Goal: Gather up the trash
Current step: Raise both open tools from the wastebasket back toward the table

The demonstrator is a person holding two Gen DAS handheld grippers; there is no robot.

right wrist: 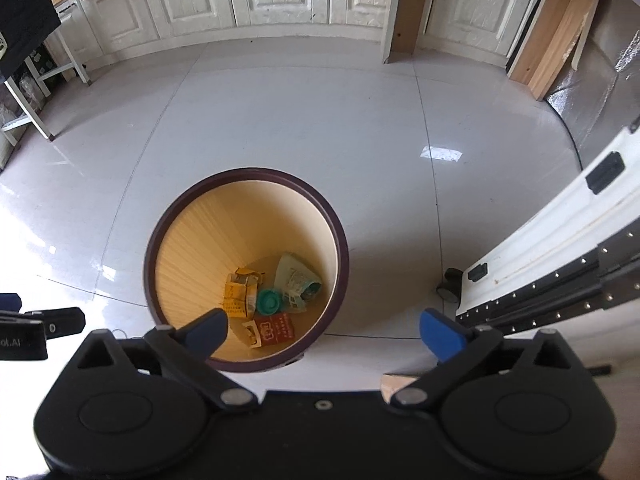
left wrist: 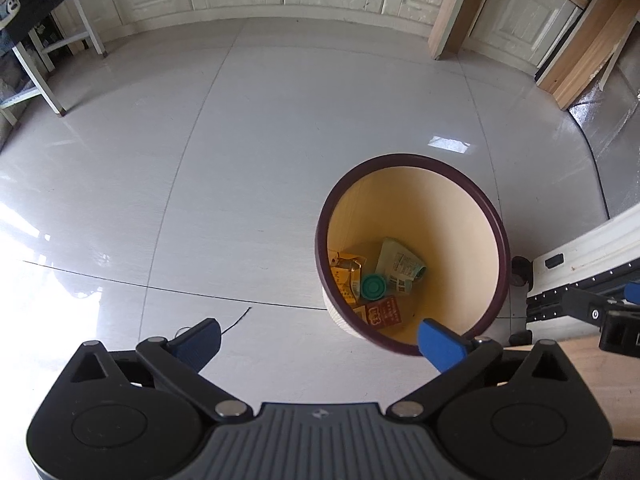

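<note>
Both the left claw (left wrist: 320,338) and the right claw (right wrist: 324,332) are being held wide open and empty above the bin (right wrist: 160,240), where the trash (right wrist: 272,300) is lying, so collection is being judged nearly complete.

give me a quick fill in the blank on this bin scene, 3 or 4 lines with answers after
1. The trash lies inside a round bin whose rim is dark and whose inner wall is ____.
2. The small round lid among the trash is ____ in colour.
3. The left gripper and the right gripper both stand ____, with nothing between their fingers.
4. The red packet lies ____ the bin.

Missing words: yellow; green; open; inside
</note>
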